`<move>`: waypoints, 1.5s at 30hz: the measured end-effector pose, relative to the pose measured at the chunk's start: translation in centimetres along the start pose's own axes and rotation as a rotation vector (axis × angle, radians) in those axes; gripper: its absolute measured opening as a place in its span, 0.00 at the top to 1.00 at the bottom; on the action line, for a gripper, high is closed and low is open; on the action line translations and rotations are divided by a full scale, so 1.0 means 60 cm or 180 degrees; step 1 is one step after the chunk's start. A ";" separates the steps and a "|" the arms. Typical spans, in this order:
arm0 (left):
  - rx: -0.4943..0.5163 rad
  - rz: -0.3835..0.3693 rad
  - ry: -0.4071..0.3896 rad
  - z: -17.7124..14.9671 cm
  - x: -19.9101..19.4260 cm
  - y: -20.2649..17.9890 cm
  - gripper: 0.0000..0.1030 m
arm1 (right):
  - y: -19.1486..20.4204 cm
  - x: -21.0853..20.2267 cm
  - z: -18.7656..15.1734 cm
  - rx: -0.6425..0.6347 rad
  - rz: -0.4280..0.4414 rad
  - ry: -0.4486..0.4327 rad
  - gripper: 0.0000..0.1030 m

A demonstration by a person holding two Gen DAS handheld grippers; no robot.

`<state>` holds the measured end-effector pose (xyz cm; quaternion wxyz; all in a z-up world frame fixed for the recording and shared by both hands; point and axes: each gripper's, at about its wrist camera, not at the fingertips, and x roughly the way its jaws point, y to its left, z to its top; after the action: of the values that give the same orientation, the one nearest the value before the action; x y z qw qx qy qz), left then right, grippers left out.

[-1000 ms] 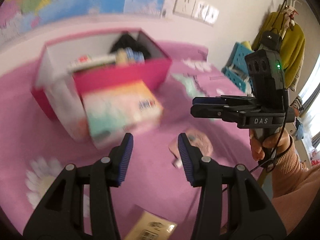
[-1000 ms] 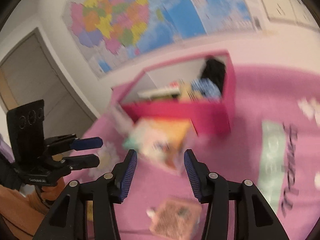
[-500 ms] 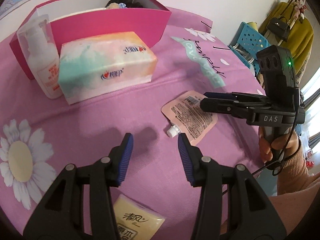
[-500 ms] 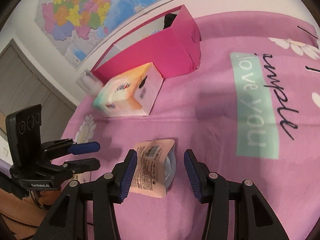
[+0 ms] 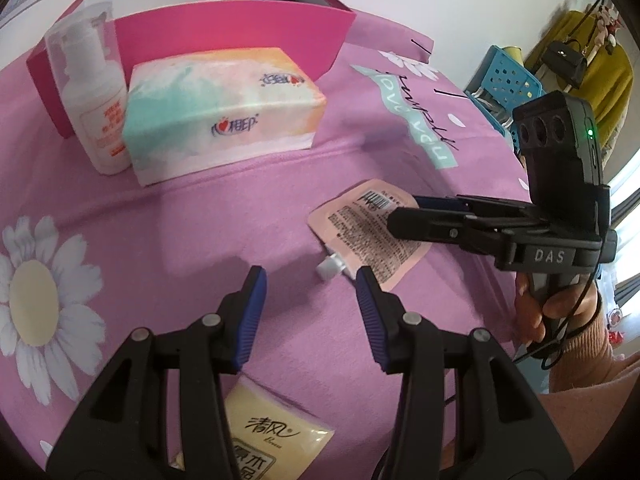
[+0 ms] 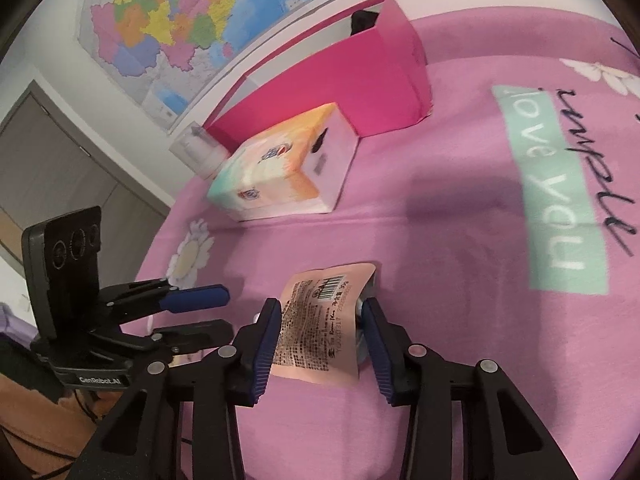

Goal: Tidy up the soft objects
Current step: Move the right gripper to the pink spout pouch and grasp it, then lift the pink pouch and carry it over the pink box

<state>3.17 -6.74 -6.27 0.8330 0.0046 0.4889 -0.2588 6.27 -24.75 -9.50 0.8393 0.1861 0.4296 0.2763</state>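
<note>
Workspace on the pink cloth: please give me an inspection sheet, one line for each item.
Surface: pink cloth, daisy print.
Job's things: pink pouch on the cloth; tissue pack before the pink box; yellow tissue packet under the left gripper.
Clutter: pump bottle beside the tissue pack.
Grippers: left gripper open, empty; right gripper has just been closing, pads on the pink pouch.
Cables: black cable by the person's hand.
Surroundings: wall map, blue crate.

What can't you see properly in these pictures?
- Pink box contents: left view, front wall hides most.
- Yellow pack: left view, left gripper and the edge cut it off.
- Bottle: right view, blurred, behind the tissues.
- Pouch print: too small.
</note>
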 end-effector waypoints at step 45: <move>-0.0052 -0.0219 -0.0045 0.008 -0.007 -0.012 0.55 | 0.035 0.009 -0.016 -0.0062 -0.0009 -0.0080 0.69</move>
<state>3.08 -7.33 -5.47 0.8271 -0.0209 0.4849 -0.2834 5.11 -22.73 -9.20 0.8468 0.1808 0.4166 0.2769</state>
